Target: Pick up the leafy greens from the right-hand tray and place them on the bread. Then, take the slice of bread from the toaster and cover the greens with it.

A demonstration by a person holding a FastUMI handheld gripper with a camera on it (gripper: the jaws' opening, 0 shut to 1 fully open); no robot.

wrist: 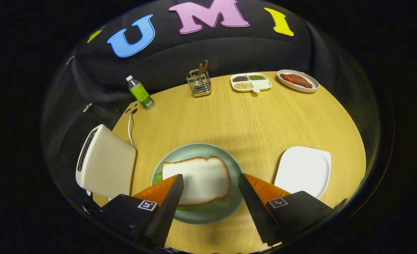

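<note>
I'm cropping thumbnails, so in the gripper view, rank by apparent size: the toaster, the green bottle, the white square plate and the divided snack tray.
1. Toaster
2. White square plate, close to the toaster in size
3. Divided snack tray
4. Green bottle

The last two stand farther off, so they look smaller. The gripper has its jaws open.

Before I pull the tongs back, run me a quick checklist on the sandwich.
1. Tongs open, gripping nothing: ok.
2. Top bread slice lies on the green plate: ok.
3. Leafy greens under the slice, edges peeking out: ok.
4. White tray beside the plate has no greens left: ok.
5. Toaster slot empty: cannot tell from this angle.
6. Bottom bread beneath the greens: cannot tell, hidden.
</note>
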